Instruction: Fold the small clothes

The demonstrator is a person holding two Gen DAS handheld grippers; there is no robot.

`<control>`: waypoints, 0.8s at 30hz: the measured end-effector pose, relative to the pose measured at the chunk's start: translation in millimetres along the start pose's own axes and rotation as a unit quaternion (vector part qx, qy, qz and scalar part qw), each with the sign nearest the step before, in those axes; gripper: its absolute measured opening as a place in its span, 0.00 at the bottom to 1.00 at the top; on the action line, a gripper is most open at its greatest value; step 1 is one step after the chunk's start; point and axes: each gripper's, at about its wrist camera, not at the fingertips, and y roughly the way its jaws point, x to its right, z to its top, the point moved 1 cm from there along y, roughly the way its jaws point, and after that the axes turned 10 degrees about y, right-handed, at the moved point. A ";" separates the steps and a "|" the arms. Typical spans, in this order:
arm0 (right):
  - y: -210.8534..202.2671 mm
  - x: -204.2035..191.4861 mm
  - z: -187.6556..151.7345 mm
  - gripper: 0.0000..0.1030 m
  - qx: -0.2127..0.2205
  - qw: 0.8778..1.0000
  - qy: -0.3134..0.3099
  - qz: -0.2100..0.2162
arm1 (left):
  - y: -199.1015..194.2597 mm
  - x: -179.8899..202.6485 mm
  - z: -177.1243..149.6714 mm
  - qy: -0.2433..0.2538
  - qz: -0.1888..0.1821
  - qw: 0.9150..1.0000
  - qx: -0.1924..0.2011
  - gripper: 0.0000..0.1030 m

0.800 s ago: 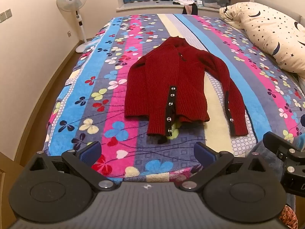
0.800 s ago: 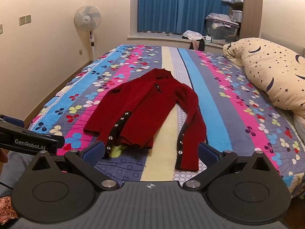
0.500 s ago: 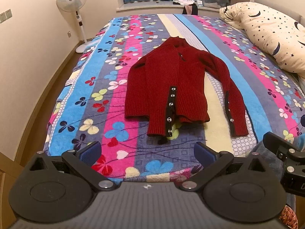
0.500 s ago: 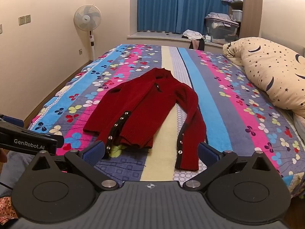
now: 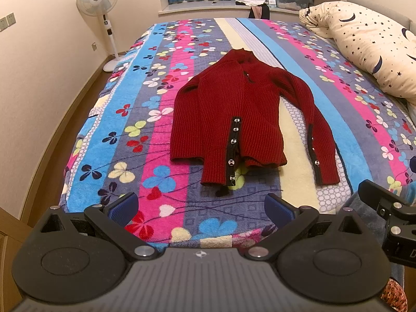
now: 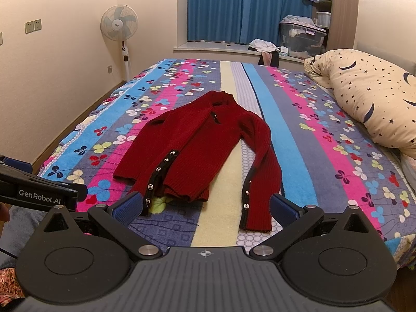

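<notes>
Nothing has shifted over the last moment: the view from both wrists reads the same as it did a beat ago, so we are holding at the near edge of the bed, not yet into the fold. Our left gripper has its jaws spread wide with nothing between them, and our right gripper stands released and empty too. The red knit cardigan lies flat in the middle of the bed, collar pointing away from us, one sleeve stretched toward the near edge. We judge the first grasp has yet to come, probably at that sleeve or the hem.
</notes>
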 end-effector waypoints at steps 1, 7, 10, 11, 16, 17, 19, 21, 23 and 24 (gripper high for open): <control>-0.5 -0.1 0.2 0.99 0.000 1.000 0.000 0.000 | 0.8 0.1 0.3 0.000 0.000 1.000 0.000 1.00; 0.8 0.8 -3.5 0.99 -0.001 1.000 0.001 0.000 | 3.9 0.3 0.0 0.002 -0.001 1.000 -0.003 1.00; 2.9 0.6 -5.7 0.99 0.000 1.000 0.000 0.000 | 5.0 0.9 -0.9 0.003 -0.001 1.000 -0.003 1.00; 2.5 0.8 -5.1 0.99 0.000 1.000 0.001 0.000 | 4.7 0.9 -0.7 0.003 -0.001 1.000 -0.003 1.00; 4.5 0.1 -7.6 0.99 -0.001 1.000 0.002 0.000 | 5.9 1.5 -1.8 0.003 -0.001 1.000 -0.004 1.00; 3.9 0.1 -8.1 0.99 -0.001 1.000 0.002 0.000 | 6.1 1.5 -2.1 0.003 -0.001 1.000 -0.004 1.00; 2.9 0.0 -6.9 0.99 -0.003 1.000 0.004 0.001 | 6.1 1.6 -2.1 0.003 -0.001 1.000 -0.004 1.00; 3.4 -0.3 -7.7 0.99 -0.006 1.000 0.008 0.003 | 6.0 1.4 -2.0 0.003 -0.001 1.000 -0.004 1.00; 4.8 1.1 -7.1 0.99 -0.009 1.000 0.009 0.003 | 6.9 1.9 -2.8 0.004 -0.001 1.000 -0.006 1.00; 5.3 0.9 -7.7 0.99 -0.010 1.000 0.010 0.004 | 7.3 2.7 -2.9 0.004 -0.002 1.000 -0.007 1.00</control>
